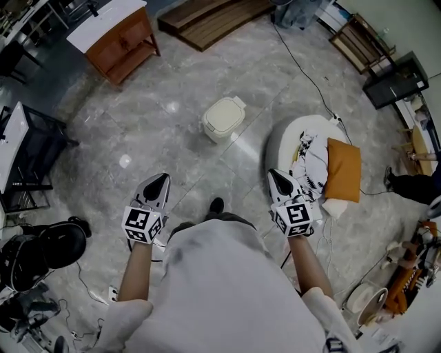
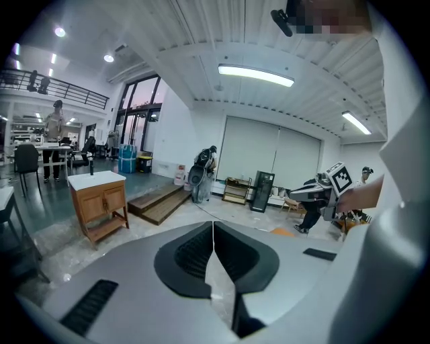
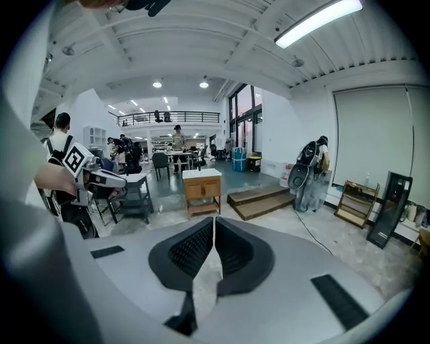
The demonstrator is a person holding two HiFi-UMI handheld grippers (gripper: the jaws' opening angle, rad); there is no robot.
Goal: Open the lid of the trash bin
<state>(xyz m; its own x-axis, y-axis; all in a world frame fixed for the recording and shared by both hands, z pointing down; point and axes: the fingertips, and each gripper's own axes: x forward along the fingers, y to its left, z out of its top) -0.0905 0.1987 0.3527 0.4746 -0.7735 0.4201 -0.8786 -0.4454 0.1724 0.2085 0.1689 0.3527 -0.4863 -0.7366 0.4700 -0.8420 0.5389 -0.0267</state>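
Observation:
A small cream trash bin (image 1: 223,118) with its lid down stands on the marble floor ahead of me in the head view. My left gripper (image 1: 159,182) is held out at the lower left, well short of the bin, its jaws shut on nothing. My right gripper (image 1: 277,178) is level with it at the right, also shut and empty. In the left gripper view the jaws (image 2: 213,232) meet tip to tip, and the right gripper (image 2: 321,191) shows at the side. The right gripper view shows its jaws (image 3: 213,228) closed; the bin is hidden there.
A round white pet bed (image 1: 303,148) with an orange cushion (image 1: 343,169) lies right of the bin, and a black cable (image 1: 303,74) runs to it. A wooden cabinet (image 1: 118,38) and wooden steps (image 1: 210,19) stand beyond. A black rack (image 1: 31,148) and bags (image 1: 48,249) are at the left.

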